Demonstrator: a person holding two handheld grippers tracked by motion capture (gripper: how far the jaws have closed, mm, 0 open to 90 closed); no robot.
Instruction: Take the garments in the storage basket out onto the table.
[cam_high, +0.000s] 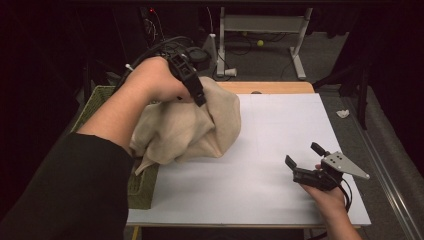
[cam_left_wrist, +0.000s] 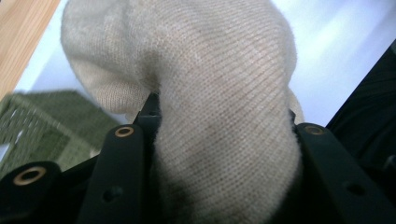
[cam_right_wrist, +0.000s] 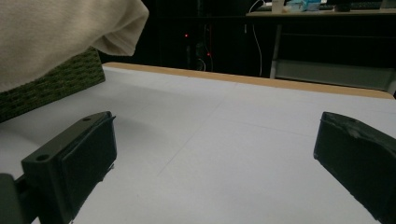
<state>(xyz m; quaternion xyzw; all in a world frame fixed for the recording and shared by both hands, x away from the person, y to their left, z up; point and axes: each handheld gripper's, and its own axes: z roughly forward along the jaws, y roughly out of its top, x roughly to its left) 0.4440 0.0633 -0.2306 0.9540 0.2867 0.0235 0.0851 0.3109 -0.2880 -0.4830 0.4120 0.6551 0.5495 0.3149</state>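
Note:
A cream knitted garment (cam_high: 190, 125) hangs bunched above the white table top (cam_high: 280, 130), at its left side. My left gripper (cam_high: 197, 97) is shut on a thick fold of that garment (cam_left_wrist: 224, 140), which fills the space between both black jaws. The cloth (cam_right_wrist: 56, 32) also droops into the upper left of the right gripper view, clear of the table. My right gripper (cam_high: 303, 156) rests low near the table's front right, open, with nothing between its fingers (cam_right_wrist: 88, 158).
A green woven basket (cam_high: 142, 187) stands at the table's left edge, under the hanging cloth. The basket's wall (cam_right_wrist: 51, 81) is close behind the garment. A wooden strip (cam_high: 270, 87) edges the far side. A white desk frame (cam_high: 260, 30) stands beyond on the floor.

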